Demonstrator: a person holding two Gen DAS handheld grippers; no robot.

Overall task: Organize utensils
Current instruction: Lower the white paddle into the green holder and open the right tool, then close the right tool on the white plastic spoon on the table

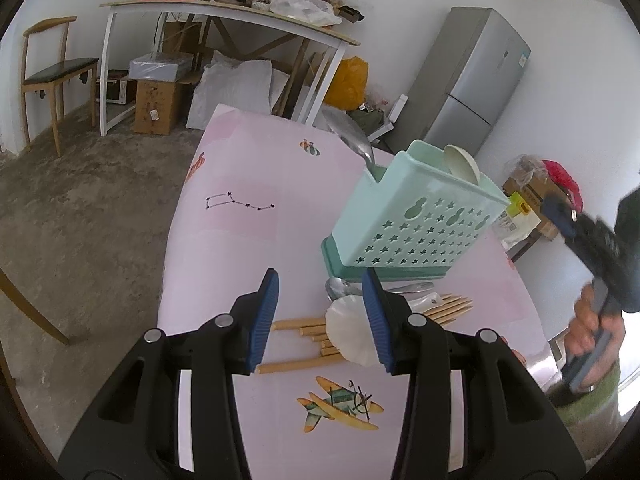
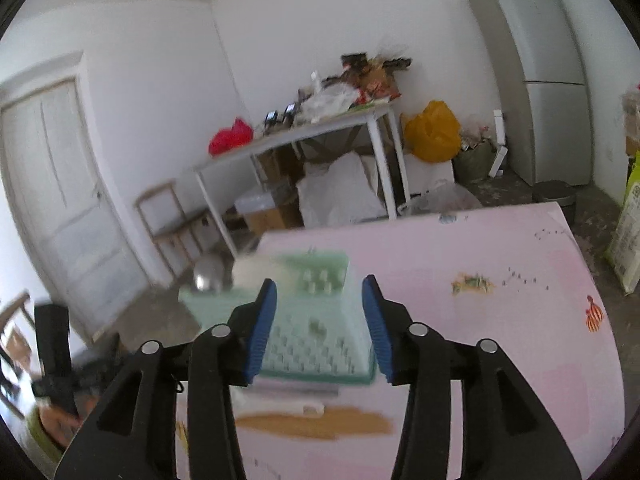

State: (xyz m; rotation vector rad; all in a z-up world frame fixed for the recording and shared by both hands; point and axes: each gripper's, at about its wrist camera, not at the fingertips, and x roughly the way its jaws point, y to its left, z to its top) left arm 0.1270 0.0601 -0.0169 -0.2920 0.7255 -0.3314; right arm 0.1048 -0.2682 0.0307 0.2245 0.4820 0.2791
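Note:
A mint-green utensil holder (image 1: pixel 412 220) with star cut-outs stands on the pink table (image 1: pixel 248 248). A metal spoon (image 1: pixel 352 136) and a white ladle (image 1: pixel 462 162) stick out of it. Wooden chopsticks (image 1: pixel 304 328), a white ceramic spoon (image 1: pixel 350 332) and a metal spoon (image 1: pixel 340 286) lie in front of it. My left gripper (image 1: pixel 320 316) is open just above the white spoon and chopsticks. My right gripper (image 2: pixel 320 324) is open and empty, raised in front of the blurred holder (image 2: pixel 316 320). The chopsticks (image 2: pixel 316 424) show blurred below it.
The table's left edge drops to a concrete floor (image 1: pixel 80 200). A white desk (image 1: pixel 224 12) with clutter, a chair (image 1: pixel 52 72), boxes and bags stand behind. A grey fridge (image 1: pixel 472 80) is at the back right. The person's hand (image 1: pixel 592 332) holds the other gripper at the right.

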